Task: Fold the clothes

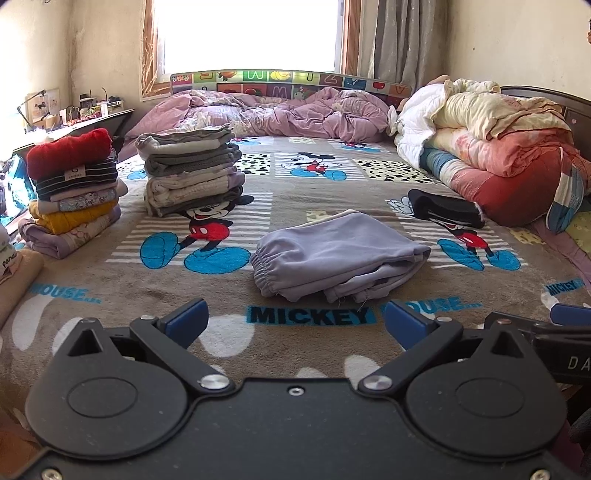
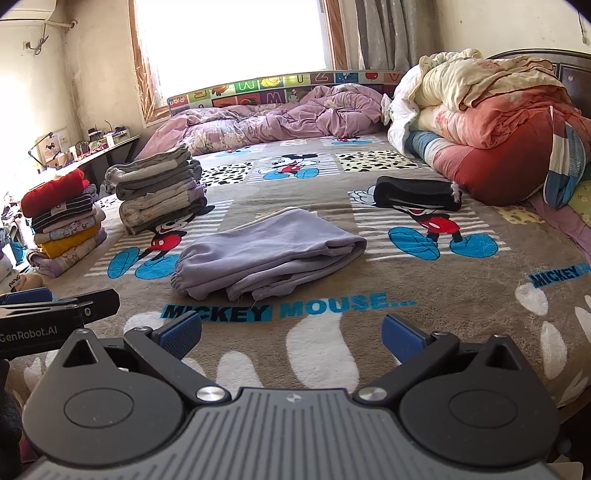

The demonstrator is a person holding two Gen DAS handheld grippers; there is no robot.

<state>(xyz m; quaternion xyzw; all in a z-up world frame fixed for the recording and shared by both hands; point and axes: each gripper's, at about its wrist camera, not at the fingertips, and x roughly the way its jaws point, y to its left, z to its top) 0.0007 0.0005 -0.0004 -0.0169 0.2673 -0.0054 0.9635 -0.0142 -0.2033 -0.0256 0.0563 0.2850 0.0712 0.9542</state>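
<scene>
Strong daylight pours through the wide window point(image 1: 251, 33) behind the bed, blown out to plain white in both views, with no detail in the pane. The brown cartoon-printed blanket point(image 1: 110, 302) is evenly and softly lit, and the folded lilac cotton trousers point(image 2: 269, 251) cast only a faint shadow. Fisheye bending curves the walls and darkens the corners. Focus is sharp throughout, with no motion blur.

Cartoon-mouse blanket point(image 1: 314, 206) spread over the bed, with a rumpled purple quilt point(image 1: 280, 114) heaped at the far end under the bright window point(image 1: 251, 33). Rolled bedding point(image 2: 491, 122) piled along the right side. Cluttered table point(image 1: 74, 118) against the left wall.
</scene>
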